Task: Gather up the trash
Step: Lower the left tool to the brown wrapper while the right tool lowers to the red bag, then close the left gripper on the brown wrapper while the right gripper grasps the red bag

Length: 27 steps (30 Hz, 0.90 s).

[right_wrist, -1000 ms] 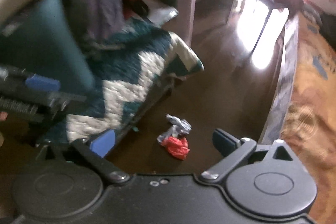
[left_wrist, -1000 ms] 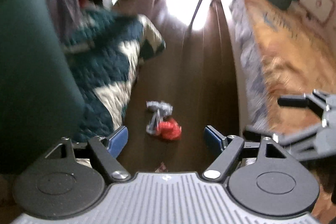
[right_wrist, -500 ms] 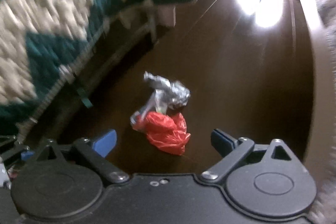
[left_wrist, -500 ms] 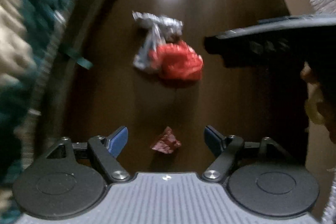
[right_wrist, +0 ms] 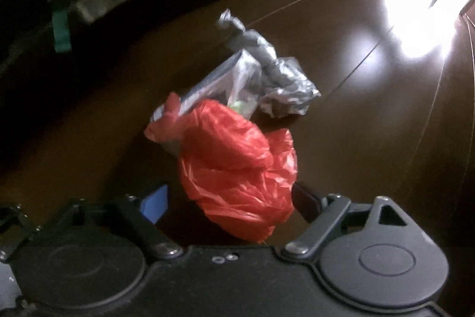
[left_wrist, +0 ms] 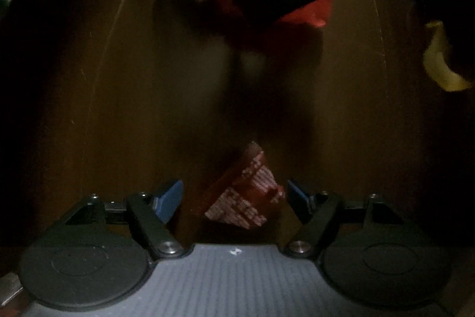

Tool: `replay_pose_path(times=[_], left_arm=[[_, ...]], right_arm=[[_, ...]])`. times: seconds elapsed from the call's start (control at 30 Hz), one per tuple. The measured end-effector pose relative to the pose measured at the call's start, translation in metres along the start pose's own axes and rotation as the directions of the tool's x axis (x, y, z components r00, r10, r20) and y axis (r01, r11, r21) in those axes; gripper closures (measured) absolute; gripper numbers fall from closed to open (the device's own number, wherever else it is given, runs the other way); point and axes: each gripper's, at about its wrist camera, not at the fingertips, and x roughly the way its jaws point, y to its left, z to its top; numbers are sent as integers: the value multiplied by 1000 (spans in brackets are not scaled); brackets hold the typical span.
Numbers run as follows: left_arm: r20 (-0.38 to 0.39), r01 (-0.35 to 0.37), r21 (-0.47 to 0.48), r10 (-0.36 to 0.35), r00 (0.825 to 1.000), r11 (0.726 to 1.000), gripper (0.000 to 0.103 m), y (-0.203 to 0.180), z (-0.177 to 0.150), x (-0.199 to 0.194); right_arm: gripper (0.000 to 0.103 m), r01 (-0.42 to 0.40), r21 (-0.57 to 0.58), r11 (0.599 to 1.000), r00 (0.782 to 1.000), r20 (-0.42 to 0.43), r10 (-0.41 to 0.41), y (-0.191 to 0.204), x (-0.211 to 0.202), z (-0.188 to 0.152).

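A small dark-red printed wrapper [left_wrist: 245, 192] is seen on the dark wooden floor [left_wrist: 89, 109], framed between the blue pads of the left tongs [left_wrist: 234, 196], which are spread wide. The right tongs [right_wrist: 228, 202] are likewise spread wide around a crumpled red plastic bag [right_wrist: 237, 165], with a crumpled silver foil wrapper [right_wrist: 276, 79] lying just beyond it on the floor.

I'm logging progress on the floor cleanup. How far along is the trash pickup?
Nothing looks collected yet. In hand: the open left gripper straddles a small dark red wrapper, and the open right gripper straddles the red plastic bag; neither is closed. Left: grasp both, then the clear bag and silver wrapper on the floor.
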Motion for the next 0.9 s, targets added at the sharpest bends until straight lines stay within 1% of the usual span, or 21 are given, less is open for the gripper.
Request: replay_pose_path(times=[0.07, 0.1, 0.13, 0.17, 0.2, 0.23, 0.27, 0.3, 0.37, 0.4, 0.47, 0.57, 0.63, 0.67, 0.73, 0.83, 0.9], left_arm=[[5, -6, 22, 6, 1000, 1000, 33, -4, -2, -1], [14, -12, 33, 12, 1000, 999, 37, -6, -2, -2], [21, -24, 40, 23, 1000, 999, 50, -7, -2, -4], [24, -27, 39, 26, 999, 999, 58, -7, -1, -5], [18, -14, 25, 14, 1000, 1000, 60, -5, 1, -6], [18, -7, 2, 7, 1000, 1000, 64, -2, 1, -7], [17, -11, -12, 11, 1000, 1000, 66, 0, 2, -9], [18, -19, -22, 19, 1000, 1000, 67, 0, 1, -11], [23, -13, -49, 14, 1000, 999, 69, 3, 3, -16], [23, -10, -64, 12, 1000, 998, 69, 5, 3, -19], [26, -9, -94, 11, 1000, 996, 70, 8, 3, -26], [27, 2, -143, 2, 1000, 990, 70, 15, 1, -45], [33, 5, -165, 0, 999, 986, 70, 17, -2, -65], [36, 9, -174, -3, 999, 985, 70, 18, -3, -72], [49, 18, -191, -9, 999, 981, 70, 19, -3, -98], [62, 23, -208, -11, 998, 978, 70, 17, 6, -134], [72, 30, -214, -15, 997, 976, 70, 14, 10, -167]], right_arm=[[22, 7, -9, 1000, 1000, -2, -8, 3, 6, -1], [23, 10, -11, 1000, 1000, -2, -10, 4, 7, -1], [27, 18, -14, 1000, 1000, 0, -18, 5, 8, -2], [32, 23, -17, 1000, 1000, -2, -23, 5, 9, -2], [35, 30, -17, 999, 1000, -3, -30, 5, 9, -2], [39, 32, -14, 999, 999, 0, -32, 4, 8, -2], [45, 34, -11, 999, 999, 2, -34, 4, 6, -3], [49, 38, -9, 999, 999, 5, -38, 3, 5, -3], [63, 53, 0, 999, 999, 9, -53, 1, 0, -6], [67, 56, 8, 998, 998, 11, -57, 0, -3, -7], [79, 58, 44, 997, 998, 18, -58, -5, -14, -10], [87, 62, 141, 988, 998, -2, -62, -14, -32, -14], [90, 34, 233, 972, 999, -3, -34, -20, -51, -20], [91, 23, 268, 963, 1000, -1, -23, -23, -61, -22], [92, 3, 322, 947, 1000, 7, -5, -28, -86, -28], [92, -13, 358, 934, 1000, 19, 6, -25, -125, -30], [92, -22, 375, 927, 999, 31, 11, -25, -152, -31]])
